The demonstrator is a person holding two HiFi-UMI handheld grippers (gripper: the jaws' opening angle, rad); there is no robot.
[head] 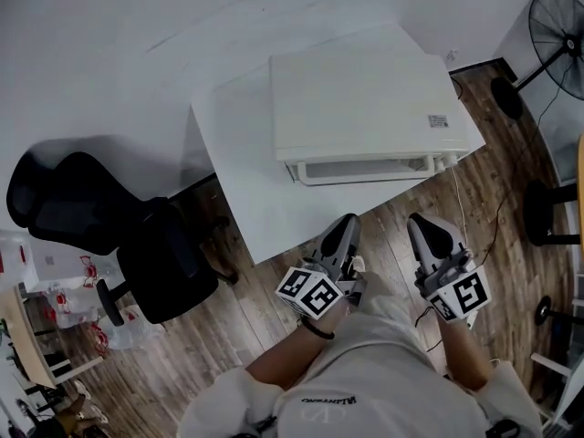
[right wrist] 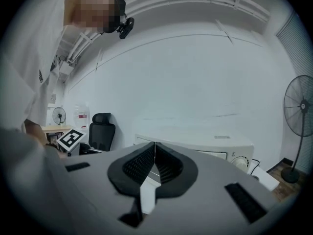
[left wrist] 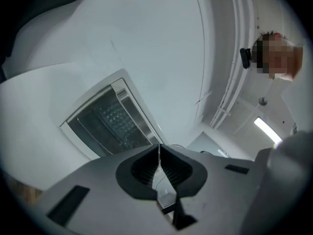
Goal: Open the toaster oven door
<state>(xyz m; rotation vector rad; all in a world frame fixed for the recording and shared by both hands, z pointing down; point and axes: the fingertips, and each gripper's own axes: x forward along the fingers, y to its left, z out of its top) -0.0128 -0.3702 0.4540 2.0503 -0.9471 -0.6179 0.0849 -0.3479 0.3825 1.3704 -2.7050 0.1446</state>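
Left gripper (head: pixel 344 234): clenched, nothing between its jaws, held close to the person's body.
Right gripper (head: pixel 427 233): also clenched and empty, near the left one.
Toaster oven (head: pixel 365 99): on the white table (head: pixel 239 176), straight ahead of both grippers, door closed and facing them.
Door handle (head: pixel 365 175): pale bar along the door's near edge, its long axis running left to right across both grippers' reach.
Nearer gripper: roughly equal. The left faces the handle's middle, the right its right end.

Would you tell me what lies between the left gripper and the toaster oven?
Only a bare strip of white table, seen in the head view, separates the left gripper from the toaster oven.
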